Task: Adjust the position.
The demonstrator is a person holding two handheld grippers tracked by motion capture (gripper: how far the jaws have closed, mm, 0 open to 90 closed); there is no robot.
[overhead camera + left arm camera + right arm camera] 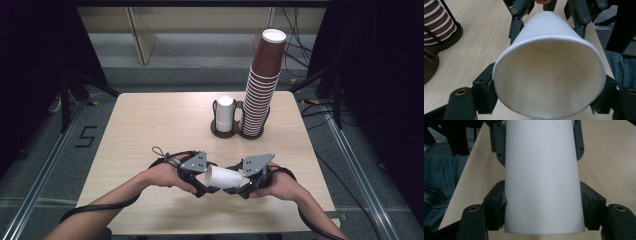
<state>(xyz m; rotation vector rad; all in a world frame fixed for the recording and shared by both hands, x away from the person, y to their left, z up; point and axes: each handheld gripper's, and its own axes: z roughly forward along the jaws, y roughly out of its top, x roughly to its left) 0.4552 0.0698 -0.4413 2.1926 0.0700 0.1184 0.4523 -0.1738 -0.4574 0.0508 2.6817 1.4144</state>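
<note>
Both grippers pinch one white cup (226,178) sideways over the table's (150,125) near edge in my high view. Left gripper (549,100) view: pads squeeze its wide rim. Right gripper (544,217) view: jaws clamp the narrow base. Squeezing harder probably crumples that rim.

Matt paper, pale wood, black plastic

The white cup (226,178) is smooth matt paper with a faint crease; the table (150,130) is pale wood-grain laminate with a soft sheen; the stacked cups (261,90) are brown paper with white rims; the gripper jaws look like matt black plastic.
</note>
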